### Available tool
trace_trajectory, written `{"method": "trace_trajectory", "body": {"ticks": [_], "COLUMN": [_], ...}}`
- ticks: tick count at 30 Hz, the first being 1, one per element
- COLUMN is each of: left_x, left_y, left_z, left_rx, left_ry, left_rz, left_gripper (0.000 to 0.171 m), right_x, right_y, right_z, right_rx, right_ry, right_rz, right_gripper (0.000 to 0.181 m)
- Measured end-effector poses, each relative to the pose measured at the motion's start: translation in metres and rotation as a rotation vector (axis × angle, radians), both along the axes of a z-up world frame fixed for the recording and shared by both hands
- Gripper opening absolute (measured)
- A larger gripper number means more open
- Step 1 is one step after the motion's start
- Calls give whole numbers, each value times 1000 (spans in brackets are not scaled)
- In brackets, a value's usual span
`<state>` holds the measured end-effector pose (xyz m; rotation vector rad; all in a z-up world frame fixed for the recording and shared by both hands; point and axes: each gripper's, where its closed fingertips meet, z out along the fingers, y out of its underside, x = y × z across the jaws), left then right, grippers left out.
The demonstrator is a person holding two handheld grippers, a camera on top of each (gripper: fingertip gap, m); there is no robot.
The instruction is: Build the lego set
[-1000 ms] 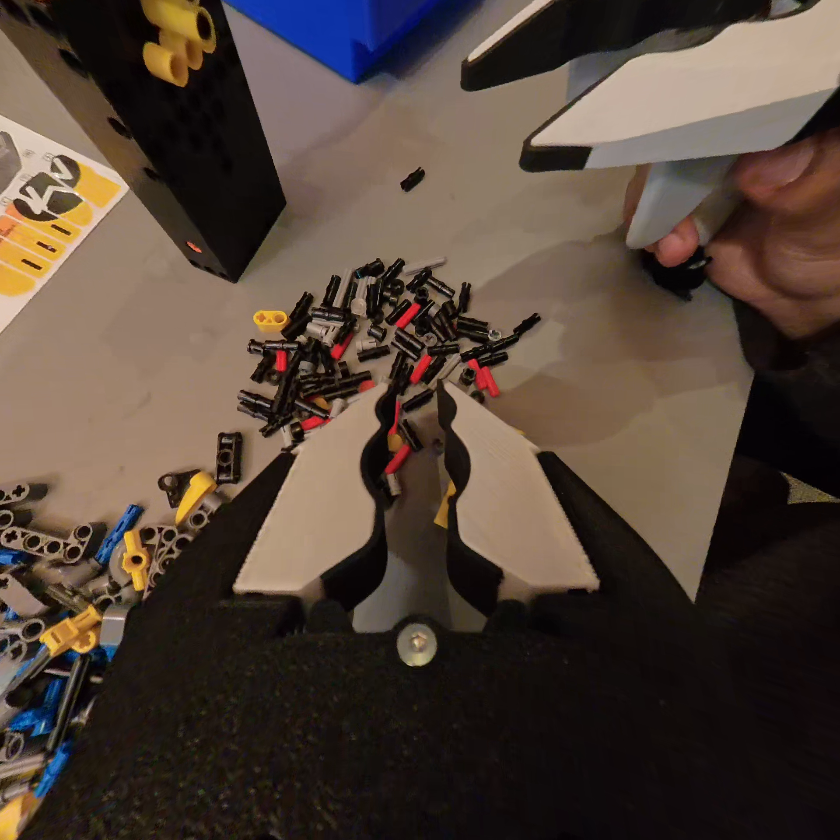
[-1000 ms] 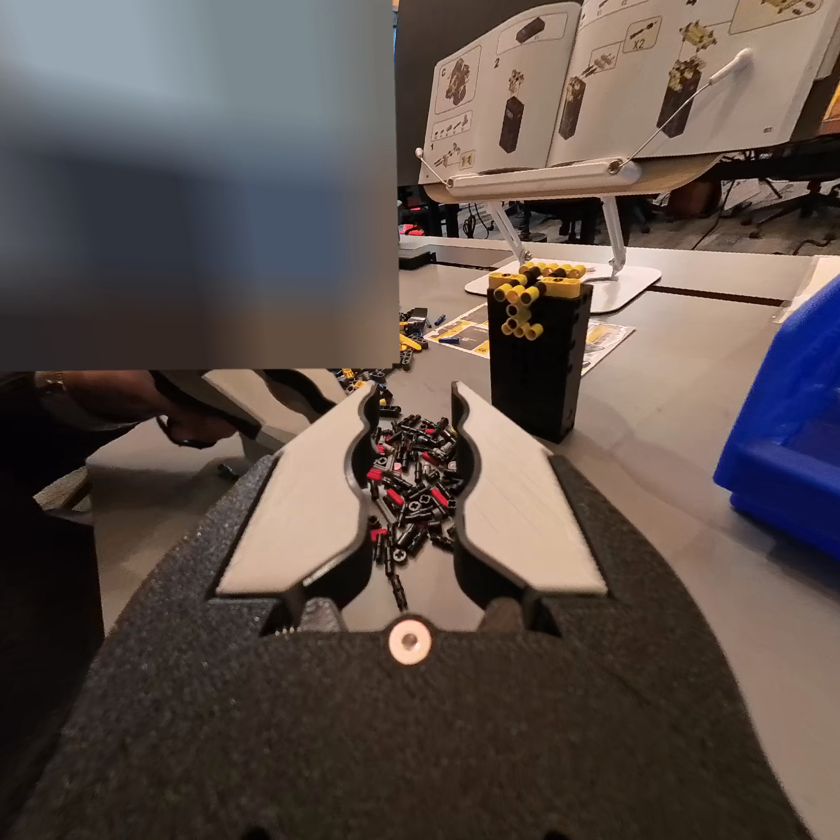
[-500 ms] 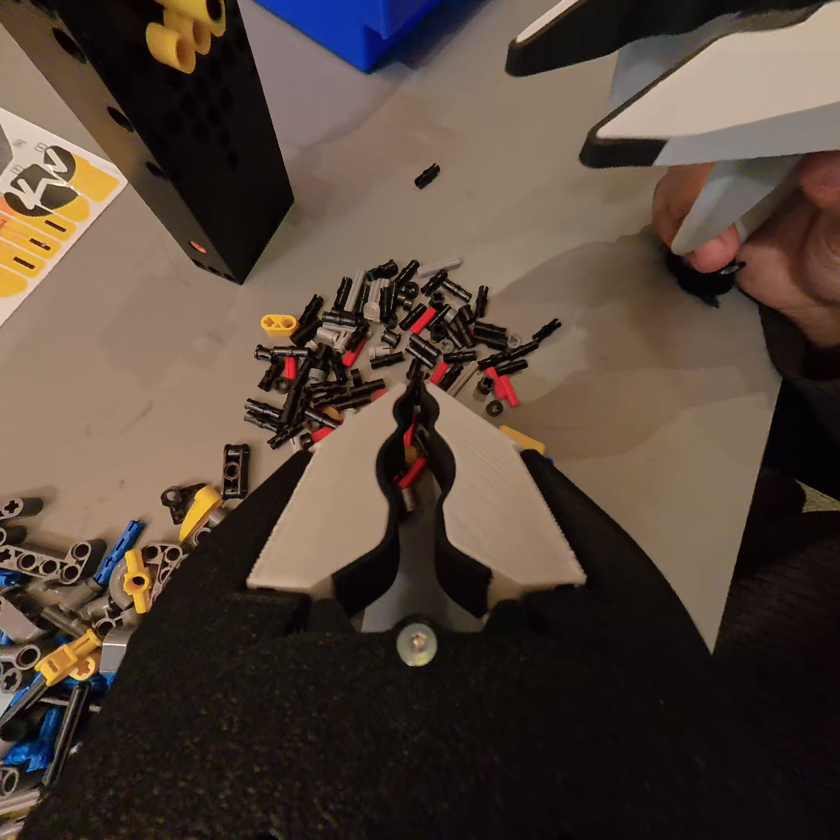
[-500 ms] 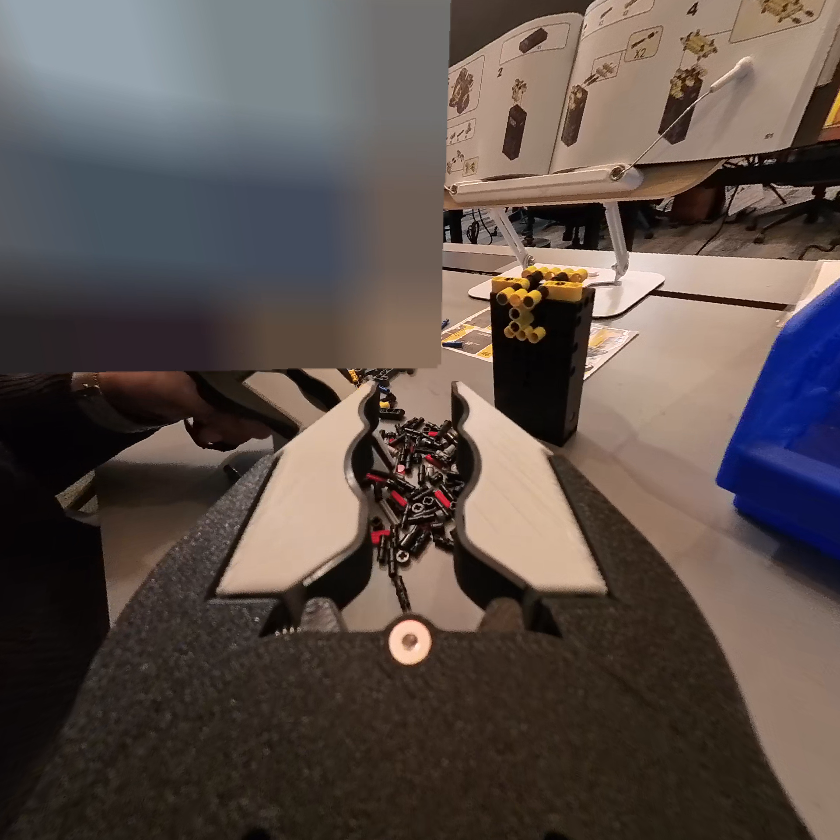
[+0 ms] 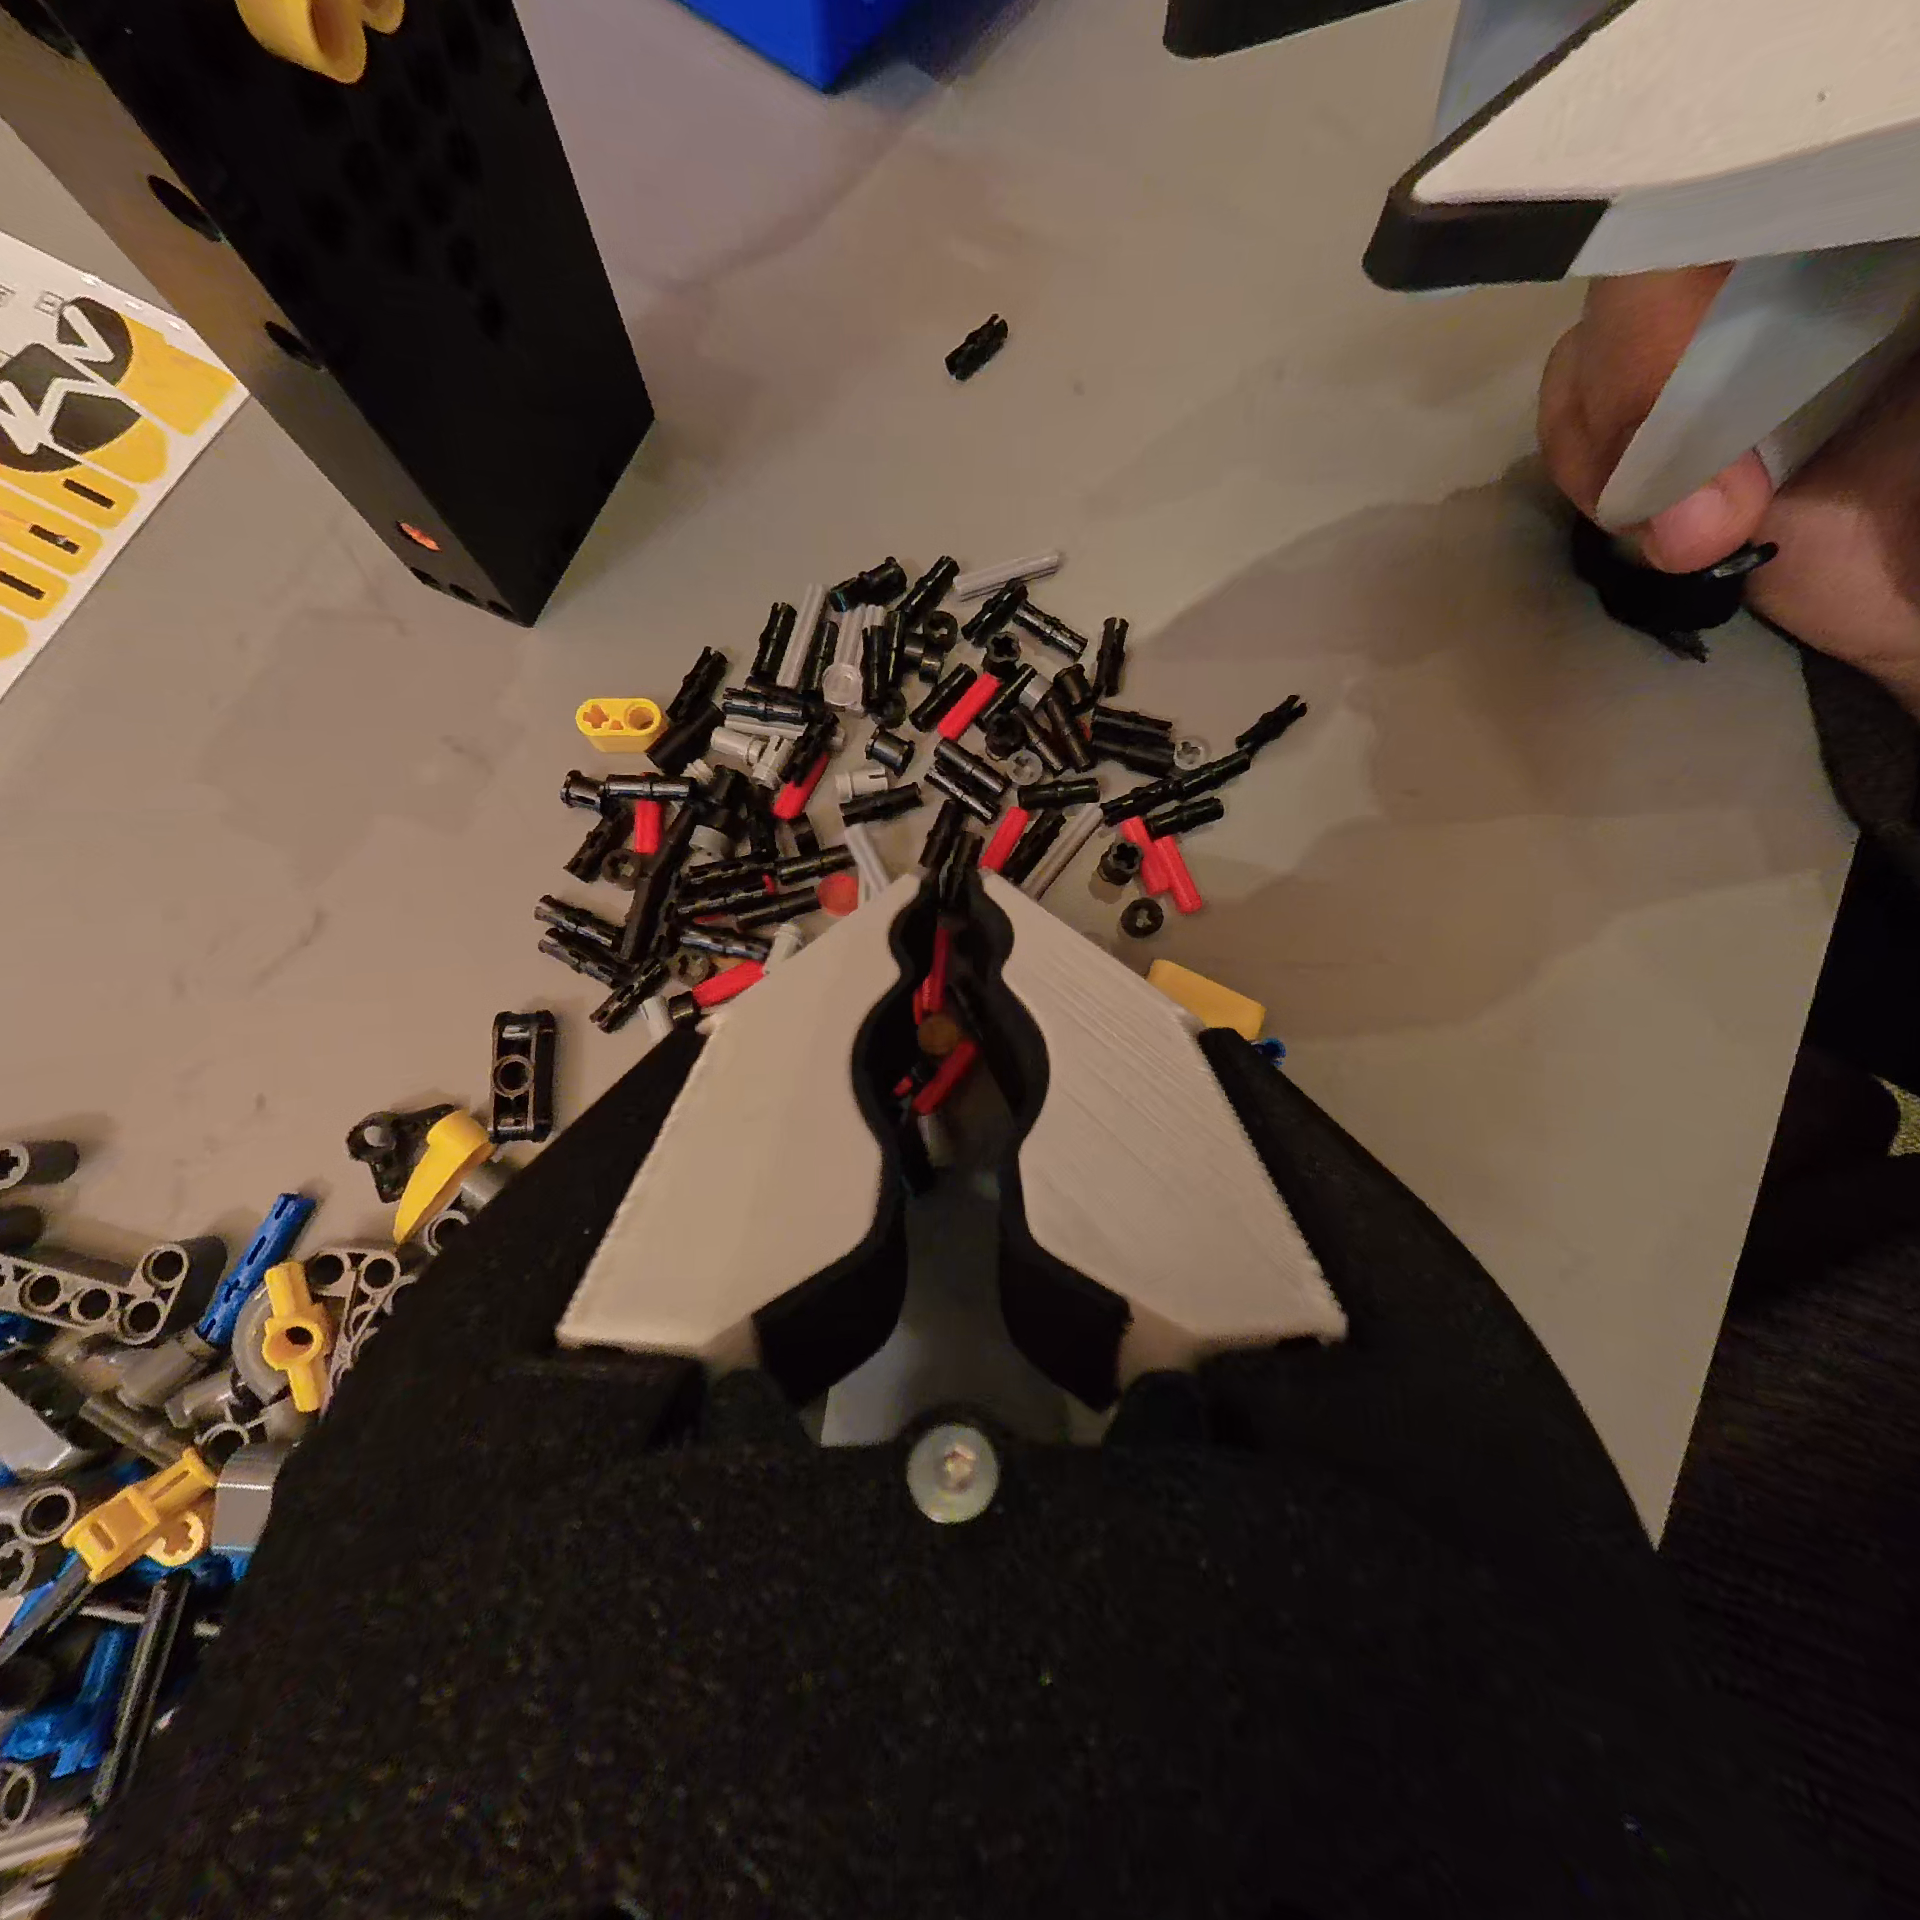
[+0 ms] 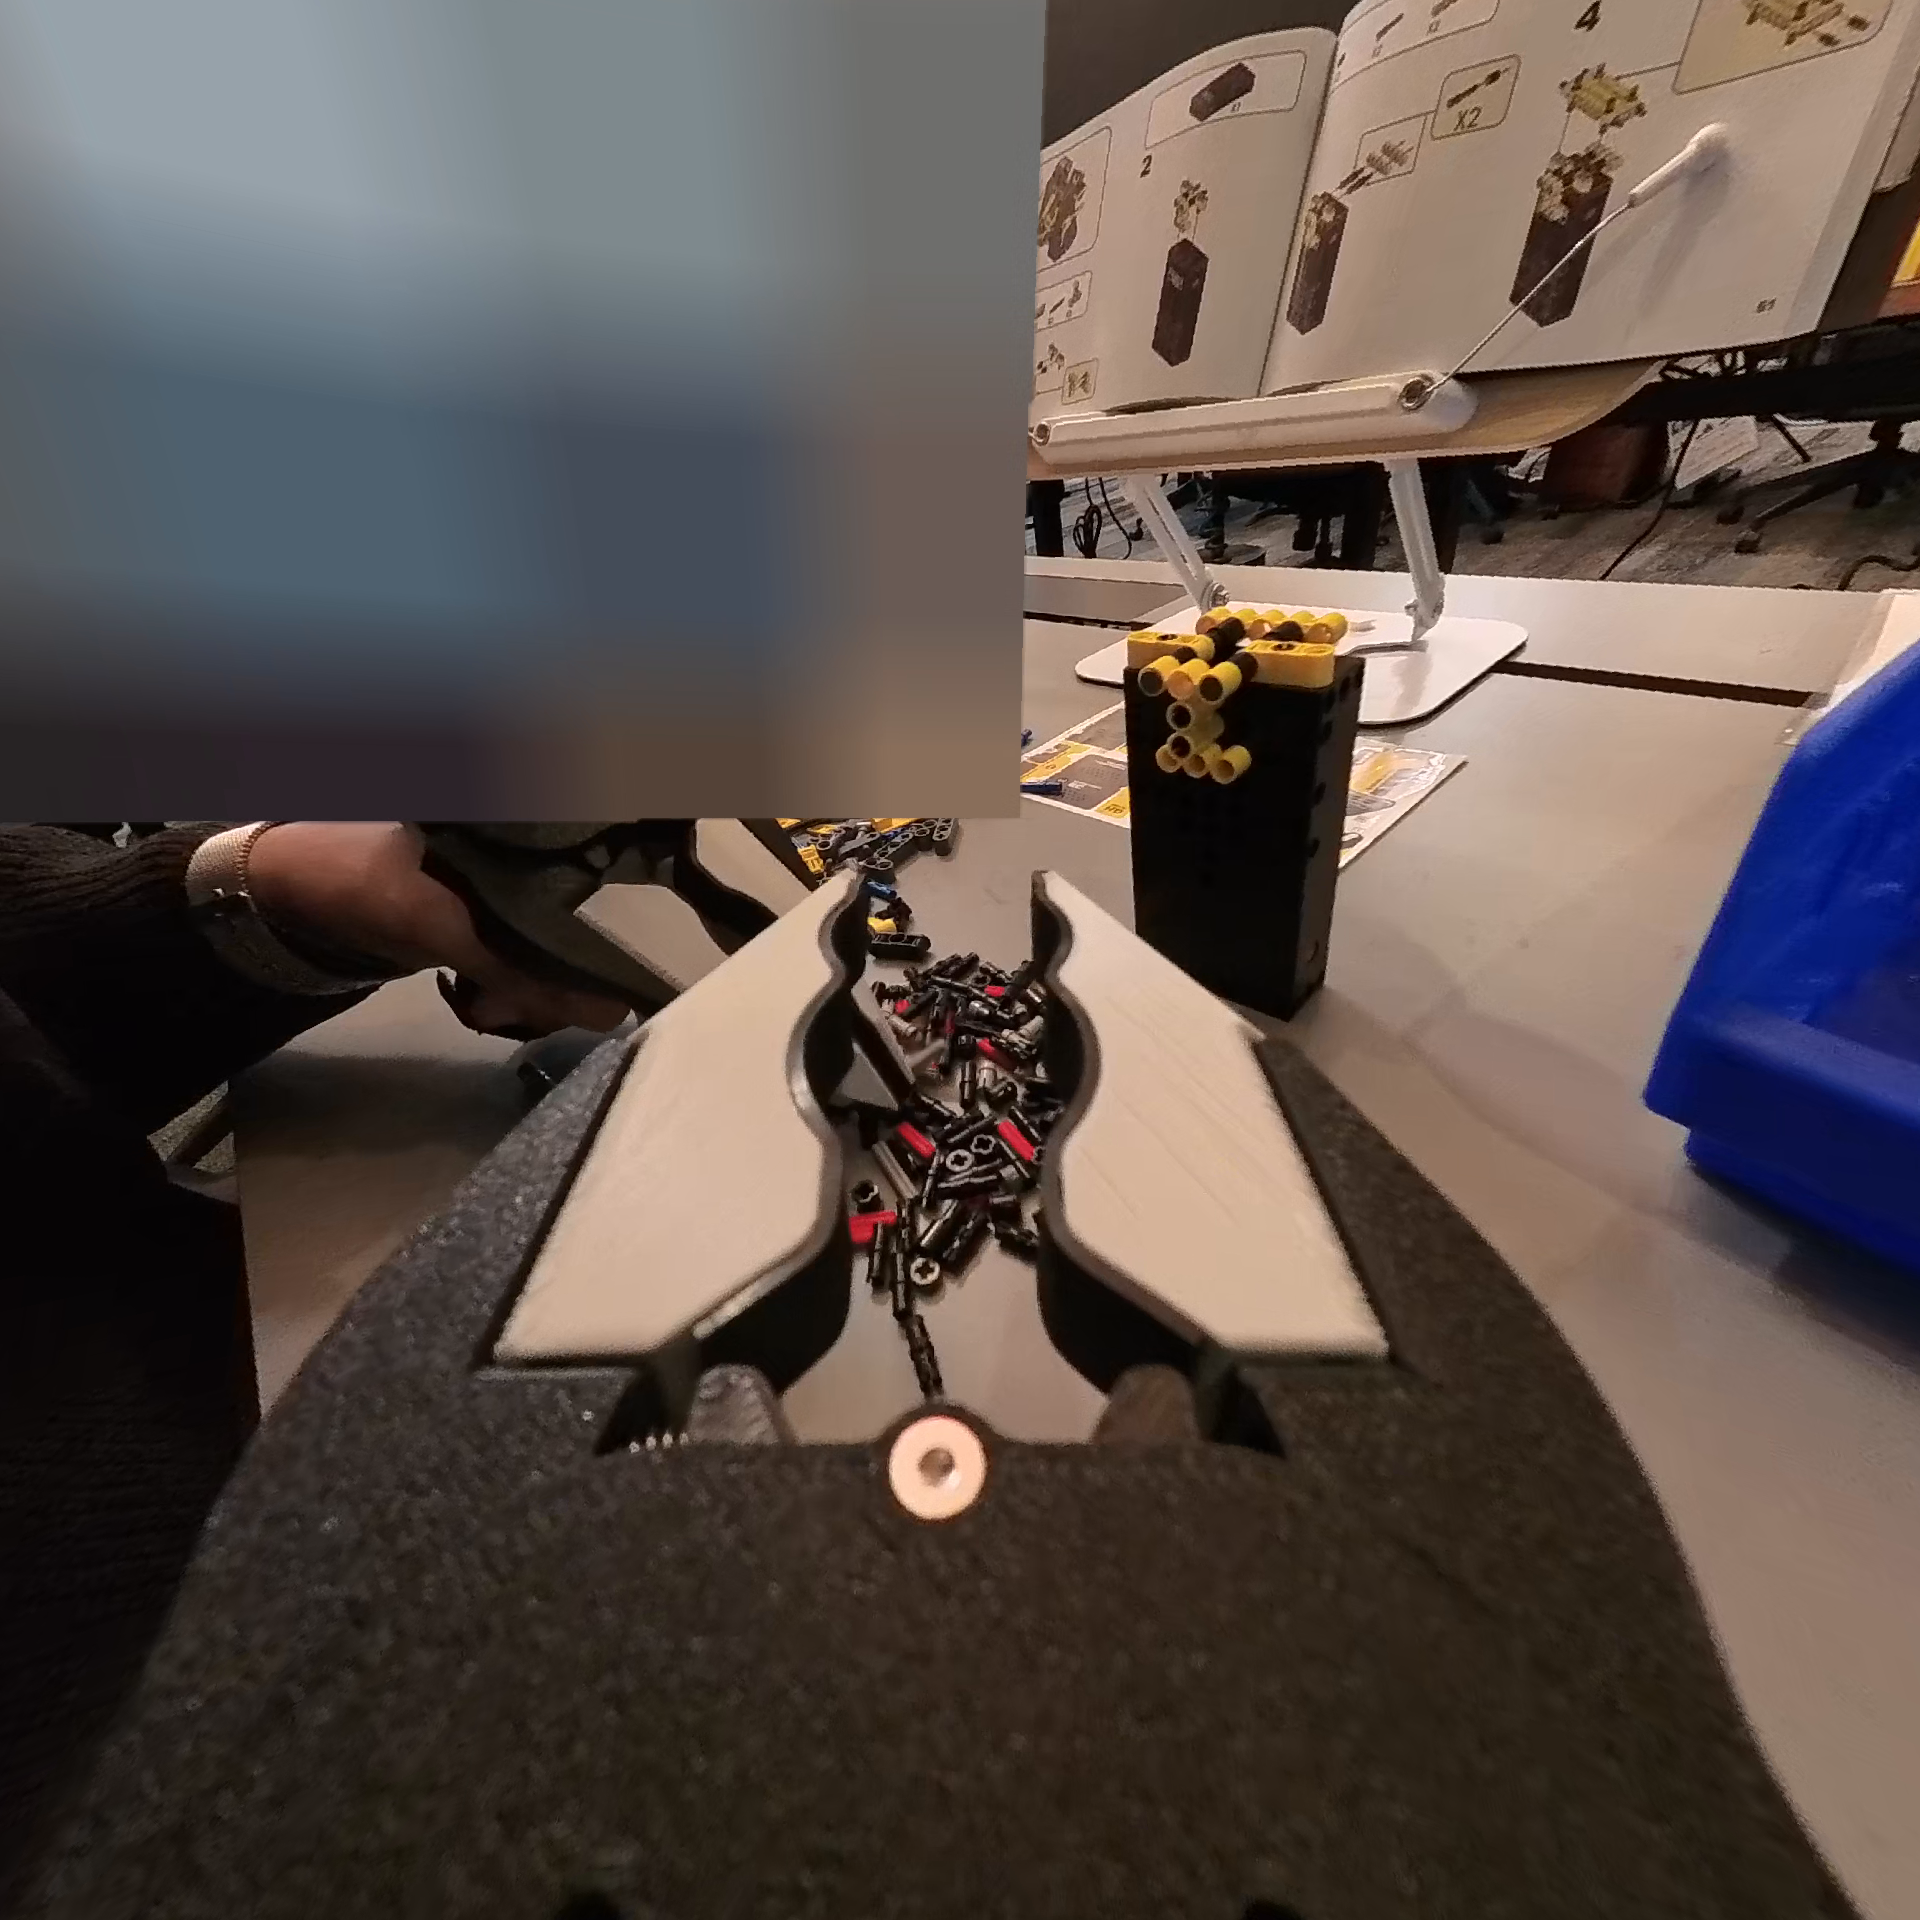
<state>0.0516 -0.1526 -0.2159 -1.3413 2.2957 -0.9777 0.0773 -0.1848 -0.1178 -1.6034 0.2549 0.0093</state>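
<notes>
A pile of small black, red and grey pins (image 5: 883, 769) lies on the grey table (image 5: 1351, 935). My left gripper (image 5: 948, 885) is down at the near edge of the pile, shut on a black pin (image 5: 954, 847) that pokes out from its tips. More red and black pins show under its jaws. My right gripper (image 6: 945, 894) is open and empty, held above the table and looking over the same pile (image 6: 966, 1101). One of its fingers (image 5: 1662, 135) and the hand (image 5: 1787, 540) holding it show at the upper right of the left wrist view.
A tall black block with yellow pieces on top (image 6: 1231, 831) stands just behind the pile (image 5: 343, 260). A blue bin (image 6: 1808, 987) is on the right. A heap of mixed parts (image 5: 135, 1351), a sticker sheet (image 5: 73, 436), a lone black pin (image 5: 977, 346) and a booklet on a stand (image 6: 1351, 208) are around. The tips of one gripper are about 11 centimeters away from the tips of the other.
My left gripper has closed from open onto a black pin at the pile's near edge. My right gripper has drifted slightly and stayed open.
</notes>
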Motion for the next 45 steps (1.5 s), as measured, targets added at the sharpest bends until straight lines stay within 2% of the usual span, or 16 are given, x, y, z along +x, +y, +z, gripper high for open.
{"method": "trace_trajectory", "body": {"ticks": [20, 23, 31, 45], "left_x": [1, 6, 6, 14], "left_y": [-2, 1, 4, 20], "left_z": [-1, 11, 51, 52], "left_rx": [-70, -104, -340, -383], "left_ry": [9, -27, -109, -108], "left_rz": [-22, -3, 5, 61], "left_gripper": [6, 4, 0, 0], "right_x": [1, 1, 4, 8], "right_y": [1, 1, 3, 4], "right_z": [-2, -2, -5, -5], "right_rx": [-12, -15, -27, -12], "right_ry": [12, 12, 40, 81], "right_rz": [-2, -2, -4, 5], "right_gripper": [31, 31, 31, 31]}}
